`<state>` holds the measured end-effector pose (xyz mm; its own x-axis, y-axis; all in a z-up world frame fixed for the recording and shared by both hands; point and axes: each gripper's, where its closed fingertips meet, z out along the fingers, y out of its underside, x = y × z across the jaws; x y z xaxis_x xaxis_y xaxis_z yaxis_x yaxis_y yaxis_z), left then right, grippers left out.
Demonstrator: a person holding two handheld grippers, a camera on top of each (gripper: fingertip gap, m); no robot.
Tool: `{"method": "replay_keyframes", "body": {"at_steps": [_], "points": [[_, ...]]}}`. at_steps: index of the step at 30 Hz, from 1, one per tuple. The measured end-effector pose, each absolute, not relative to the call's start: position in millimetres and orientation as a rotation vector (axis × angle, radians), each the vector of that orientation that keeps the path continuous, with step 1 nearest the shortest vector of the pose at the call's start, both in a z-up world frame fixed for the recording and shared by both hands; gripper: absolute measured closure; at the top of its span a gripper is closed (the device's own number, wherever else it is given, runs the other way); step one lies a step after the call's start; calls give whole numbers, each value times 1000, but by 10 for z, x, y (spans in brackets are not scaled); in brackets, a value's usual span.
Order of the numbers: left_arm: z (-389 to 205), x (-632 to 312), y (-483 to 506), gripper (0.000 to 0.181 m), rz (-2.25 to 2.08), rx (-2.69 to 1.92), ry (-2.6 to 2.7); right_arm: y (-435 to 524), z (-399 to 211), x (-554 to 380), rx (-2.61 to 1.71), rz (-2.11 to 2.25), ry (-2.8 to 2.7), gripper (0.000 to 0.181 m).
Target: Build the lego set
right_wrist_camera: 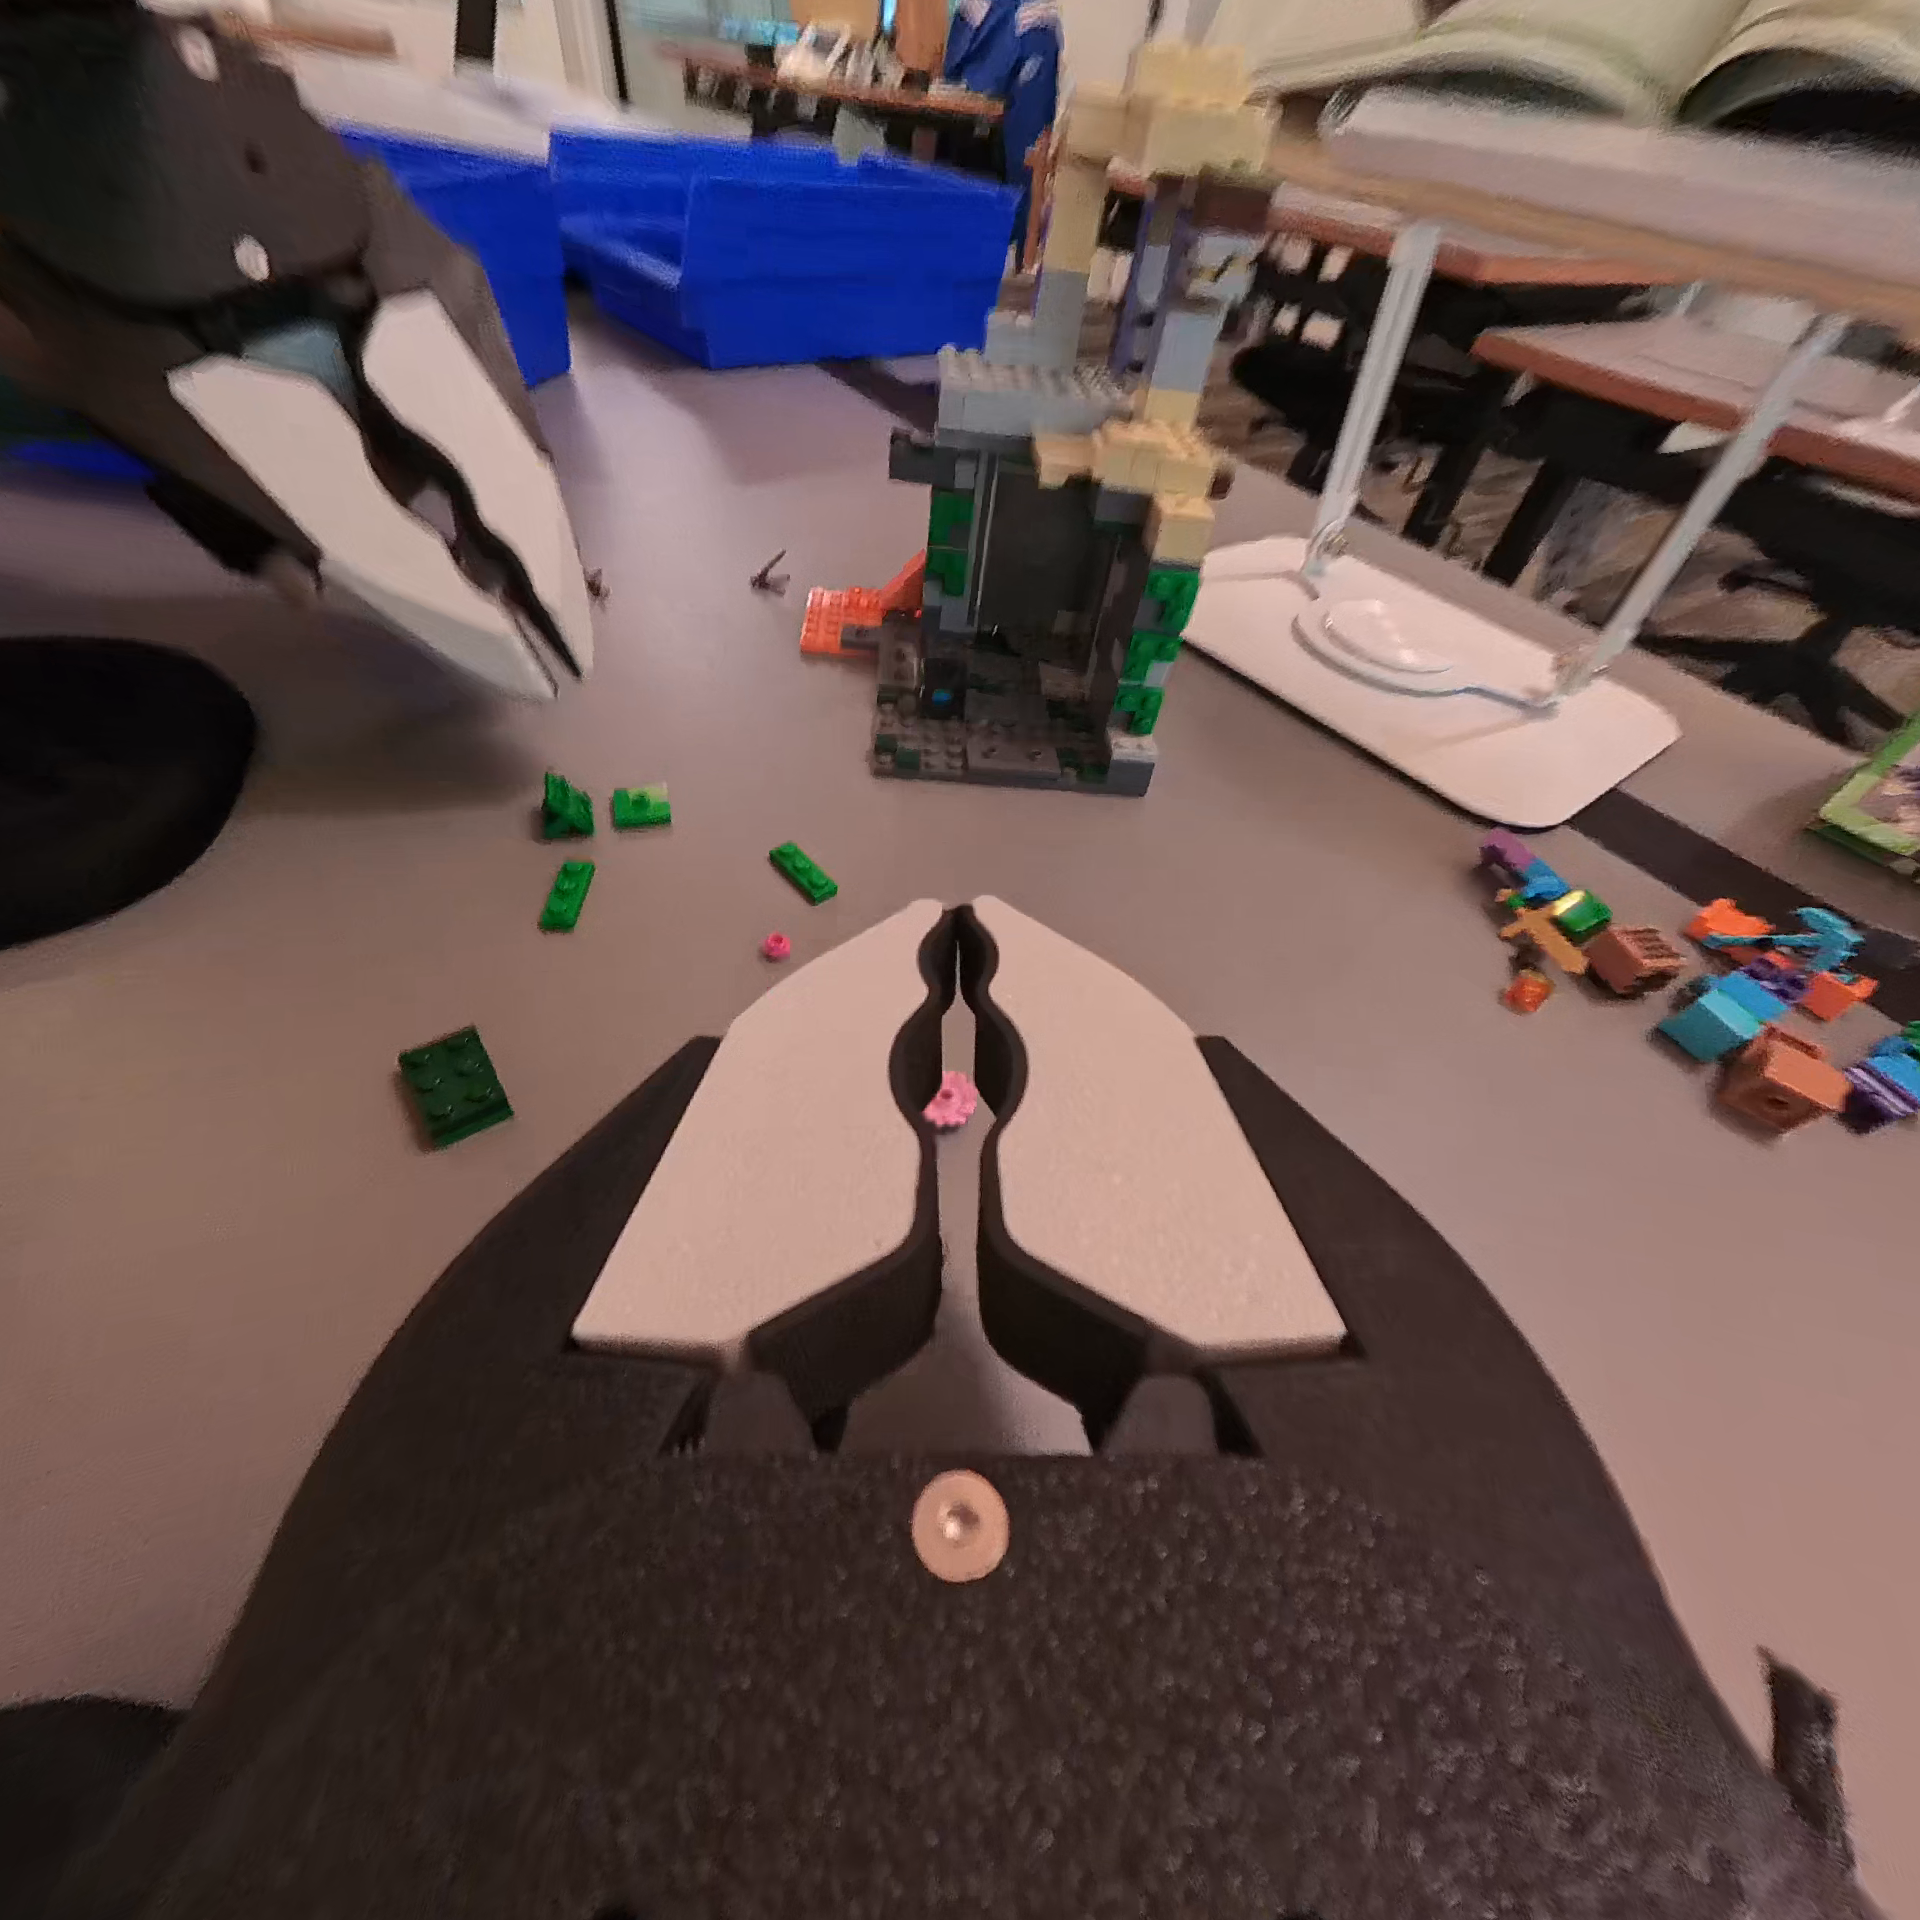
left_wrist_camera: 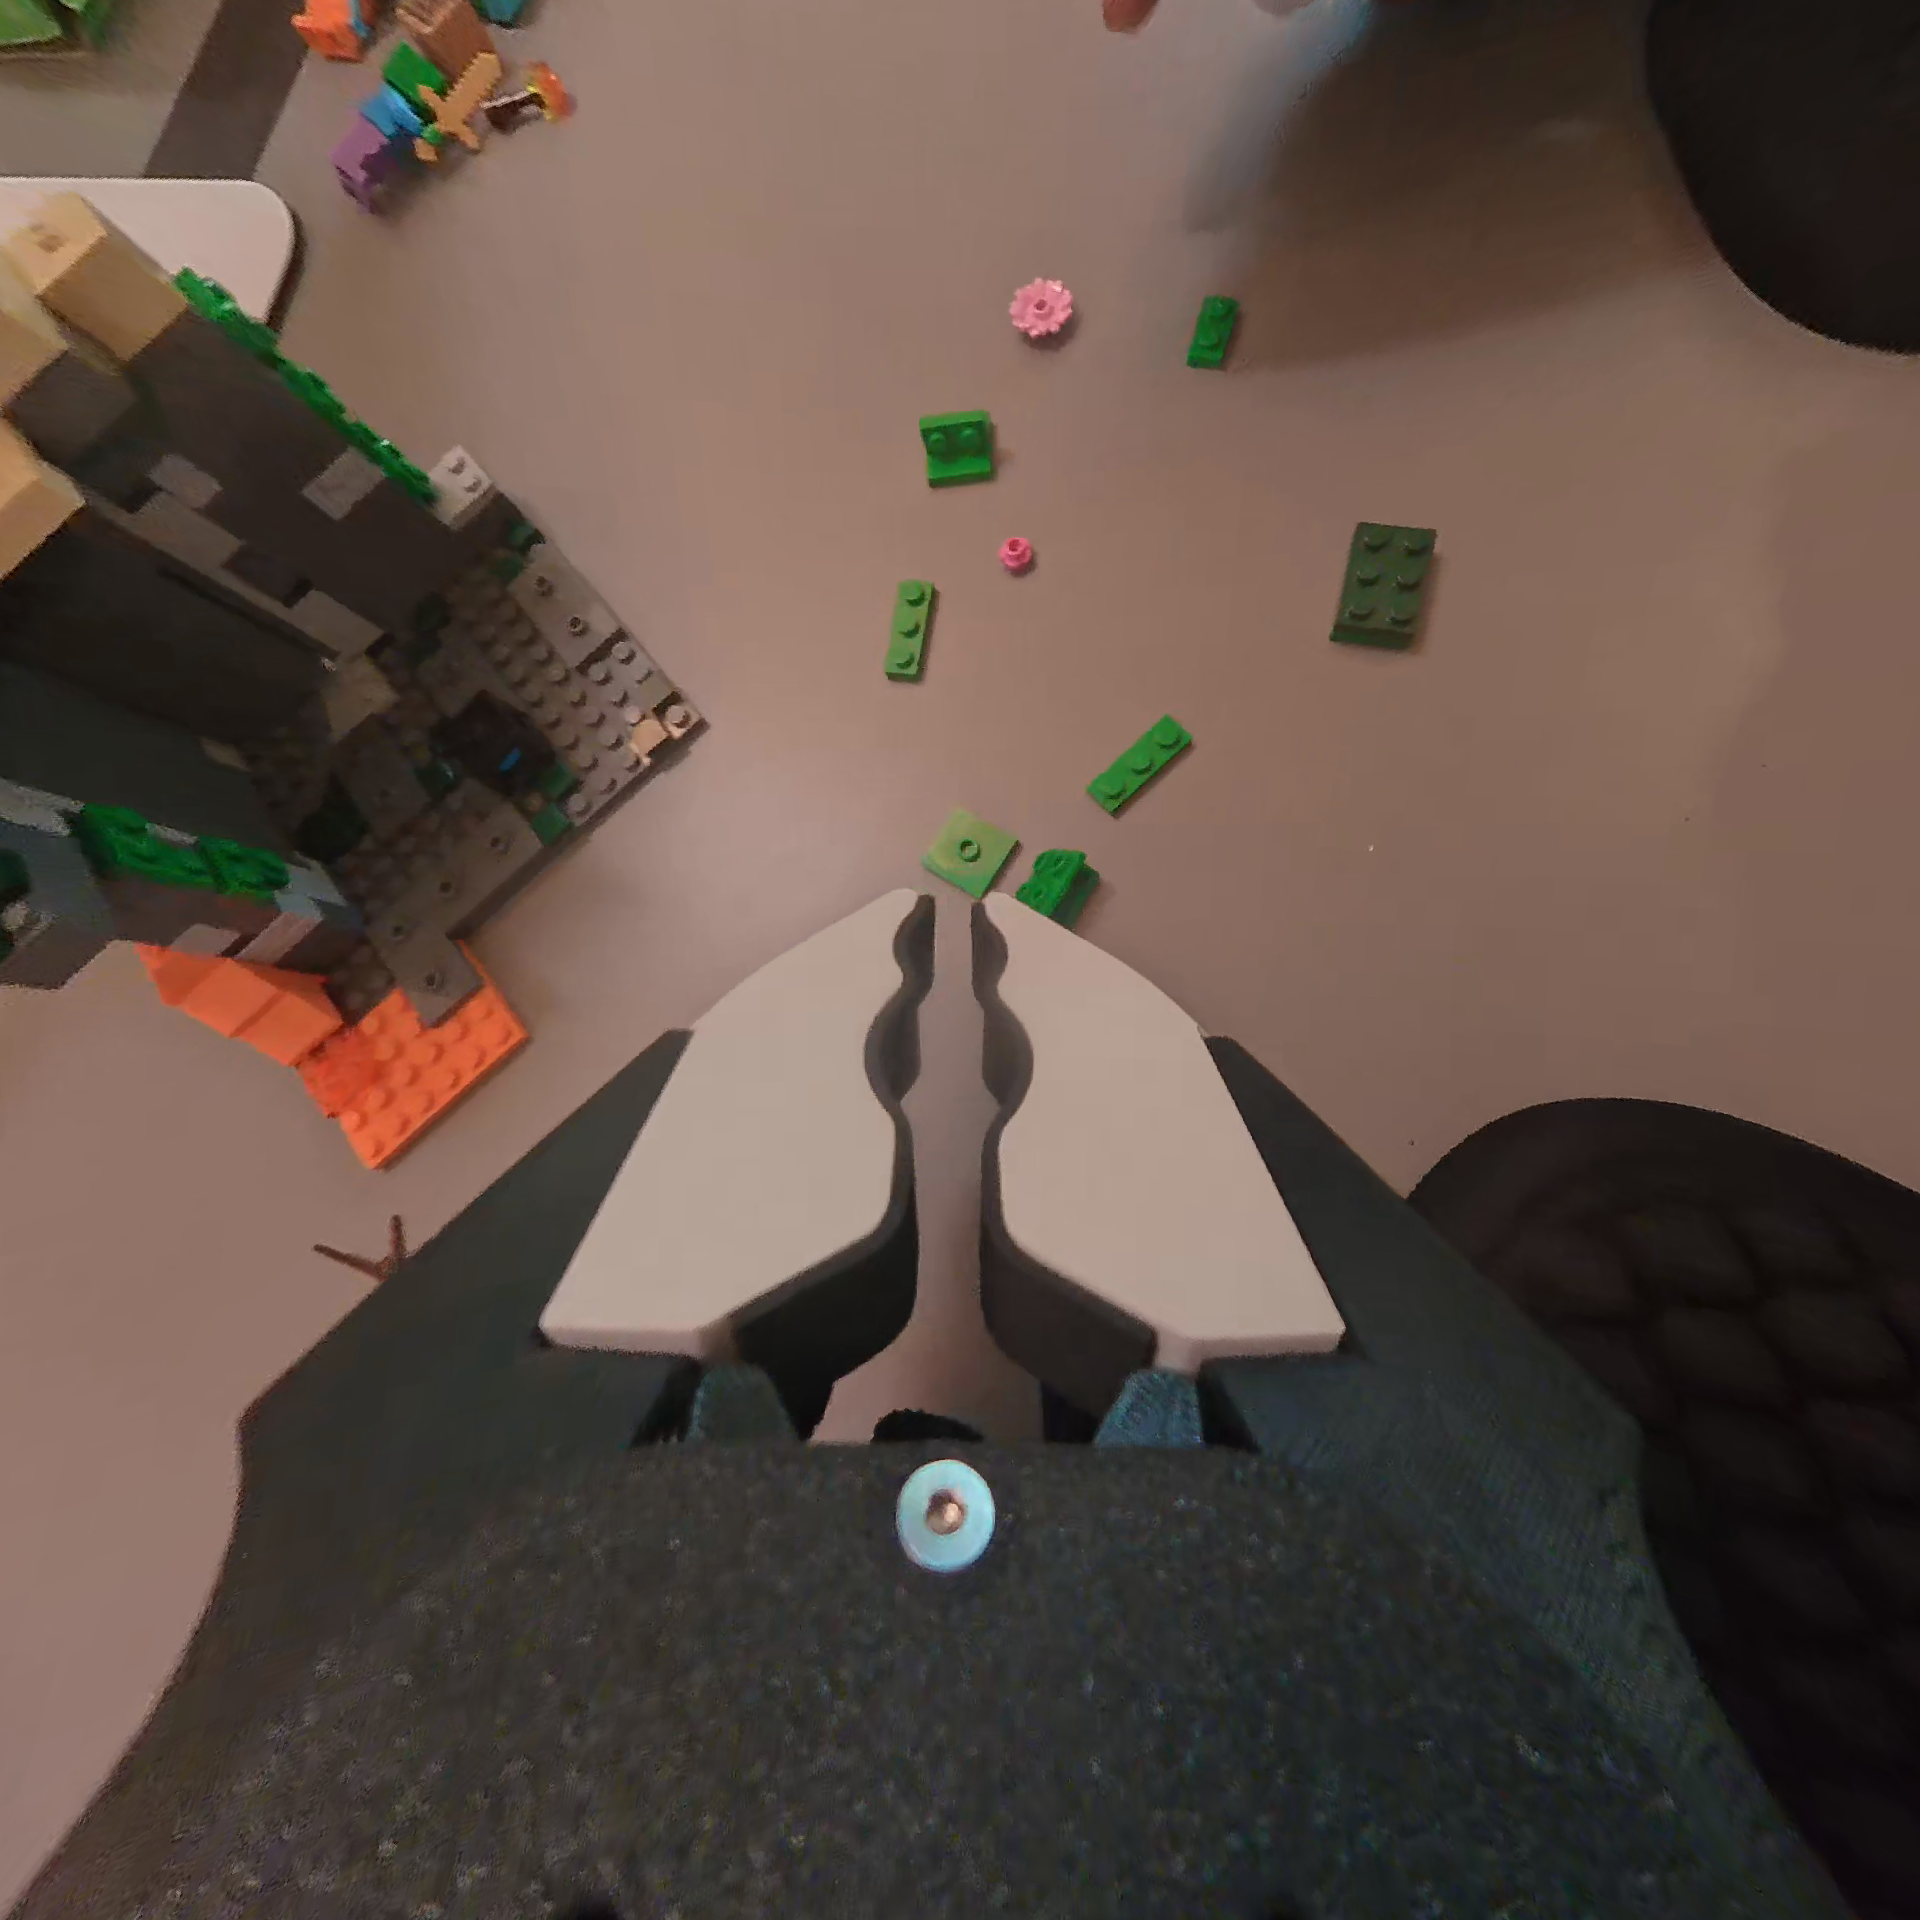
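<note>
A tall grey, tan and green lego build (left_wrist_camera: 312,675) on an orange plate stands at the left, and shows mid-table in the right wrist view (right_wrist_camera: 1039,582). Loose pieces lie on the grey table: a light green tile (left_wrist_camera: 969,852), a green bracket (left_wrist_camera: 1058,885), green plates (left_wrist_camera: 1140,764), a dark green plate (left_wrist_camera: 1384,584), a pink stud (left_wrist_camera: 1016,554) and a pink flower (left_wrist_camera: 1041,308). My left gripper (left_wrist_camera: 951,909) is shut and empty, just short of the light green tile. My right gripper (right_wrist_camera: 958,914) is shut and empty. The pink flower (right_wrist_camera: 951,1101) shows on the table through the gap between its fingers.
A pile of coloured figure pieces (right_wrist_camera: 1714,987) lies at the right. A white stand base (right_wrist_camera: 1455,675) sits behind the build. Blue bins (right_wrist_camera: 810,249) stand at the back. A black round object (right_wrist_camera: 104,769) is at the left. A small brown piece (left_wrist_camera: 364,1257) lies near the orange plate. Left tips to right tips: about 15 cm. My left gripper is the nearer one to the light green tile (left_wrist_camera: 969,852): about 4 cm, against 15 cm. My right wrist view (right_wrist_camera: 634,800) looks at it from another angle.
</note>
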<state>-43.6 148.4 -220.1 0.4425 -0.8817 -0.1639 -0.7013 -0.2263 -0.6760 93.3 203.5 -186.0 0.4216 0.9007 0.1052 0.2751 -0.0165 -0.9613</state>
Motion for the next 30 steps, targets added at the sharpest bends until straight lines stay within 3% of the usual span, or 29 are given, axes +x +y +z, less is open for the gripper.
{"method": "replay_keyframes", "body": {"at_steps": [5,18,23,30], "points": [[-2157,-493,1512,175,-346,-1988,1247,1963,-2218,813,-1676,660,-1382,167],[-2406,-337,1362,162,-376,-1964,1382,2044,-2343,514,-1619,597,-1790,157],[-2457,-265,1406,177,-312,-1920,1473,1973,-2272,453,-1603,639,-1768,157],[-2136,-75,1425,178,-213,-1696,1512,1517,-2086,438,-1650,960,-1659,158]]}}
